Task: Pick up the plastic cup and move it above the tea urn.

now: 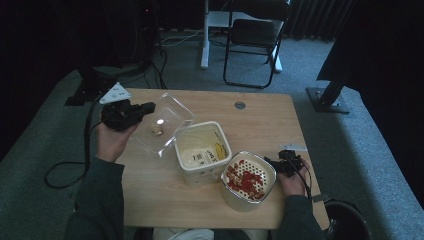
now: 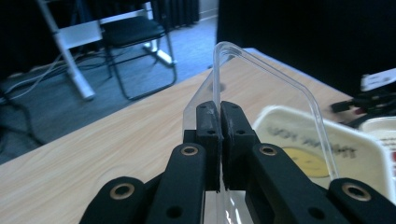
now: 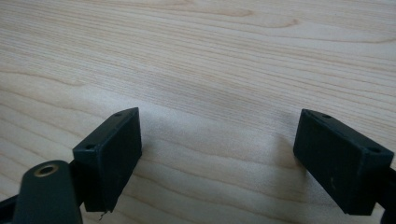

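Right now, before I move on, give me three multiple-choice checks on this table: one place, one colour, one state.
1. Where is the clear lid?
A. clamped in the left tool
B. on the floor
C. on the chair

2. What colour are the pieces in the round strainer?
A. blue
B. red
C. green

3. How do the right tool's jaws stand?
A. shut on the lid
B. shut on the strainer
C. open over bare wood

A: the left gripper view shows both jaws pinching the lid's edge.
B: the high view shows red bits.
C: the jaws stand wide apart.
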Tool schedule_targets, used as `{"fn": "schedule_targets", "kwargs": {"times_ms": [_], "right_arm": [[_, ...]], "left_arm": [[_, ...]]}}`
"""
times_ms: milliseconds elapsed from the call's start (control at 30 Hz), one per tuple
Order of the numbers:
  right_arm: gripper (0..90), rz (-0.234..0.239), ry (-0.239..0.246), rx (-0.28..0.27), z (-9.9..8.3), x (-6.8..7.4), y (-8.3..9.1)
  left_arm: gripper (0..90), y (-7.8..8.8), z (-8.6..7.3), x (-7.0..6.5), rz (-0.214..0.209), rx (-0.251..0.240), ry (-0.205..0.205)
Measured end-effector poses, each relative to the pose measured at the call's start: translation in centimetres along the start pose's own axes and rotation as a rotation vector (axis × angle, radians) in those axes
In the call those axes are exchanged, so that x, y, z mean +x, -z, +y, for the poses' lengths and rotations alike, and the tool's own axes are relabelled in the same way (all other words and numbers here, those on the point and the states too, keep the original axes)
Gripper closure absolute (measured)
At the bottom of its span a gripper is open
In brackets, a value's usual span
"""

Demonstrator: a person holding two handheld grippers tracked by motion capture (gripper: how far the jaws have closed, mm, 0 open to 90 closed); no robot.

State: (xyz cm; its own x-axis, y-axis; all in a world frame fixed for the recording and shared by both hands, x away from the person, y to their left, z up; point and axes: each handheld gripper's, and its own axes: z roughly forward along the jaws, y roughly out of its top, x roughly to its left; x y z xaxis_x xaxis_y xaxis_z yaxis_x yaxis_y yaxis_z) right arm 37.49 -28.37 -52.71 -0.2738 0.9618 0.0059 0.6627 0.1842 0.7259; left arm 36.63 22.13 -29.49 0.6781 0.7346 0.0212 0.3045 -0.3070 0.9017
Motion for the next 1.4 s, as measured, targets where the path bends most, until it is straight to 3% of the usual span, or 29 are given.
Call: {"fn": "schedule_targets", "kwargs": {"times_ms": [467,667,733,800,900,1100,1233,1400], "right_arm": [[14.8,0.000,0.000,0.000,0.0,0.0,0.0],[14.7,0.000,0.001,0.000,0.0,0.0,0.0],[14.7,0.000,0.000,0.000,0.0,0.0,0.0],[14.8,0.000,0.000,0.000,0.0,0.0,0.0],[14.7,0.000,0.000,0.000,0.0,0.0,0.0],[14.8,0.000,0.001,0.000,0.0,0.0,0.0],[14.8,0.000,0.000,0.000,0.0,0.0,0.0],[14.8,0.000,0.000,-0.001,0.0,0.0,0.0]], "left_arm": [[87.9,-4.7,2.3,-3.0,-0.115,-0.029,-0.013],[87.4,-7.6,3.0,-4.8,-0.158,-0.024,-0.027],[79.5,-8.6,3.0,-5.4,-0.180,-0.018,-0.041],[68.4,-9.4,2.6,-5.6,-0.174,0.024,-0.055],[62.9,-9.7,2.0,-5.4,-0.183,0.043,-0.057],[58.3,-9.1,1.6,-5.1,-0.166,0.055,-0.072],[58.2,-9.0,0.7,-5.1,-0.117,0.098,-0.100],[59.5,-9.5,-1.1,-4.0,-0.116,0.123,-0.040]]}}
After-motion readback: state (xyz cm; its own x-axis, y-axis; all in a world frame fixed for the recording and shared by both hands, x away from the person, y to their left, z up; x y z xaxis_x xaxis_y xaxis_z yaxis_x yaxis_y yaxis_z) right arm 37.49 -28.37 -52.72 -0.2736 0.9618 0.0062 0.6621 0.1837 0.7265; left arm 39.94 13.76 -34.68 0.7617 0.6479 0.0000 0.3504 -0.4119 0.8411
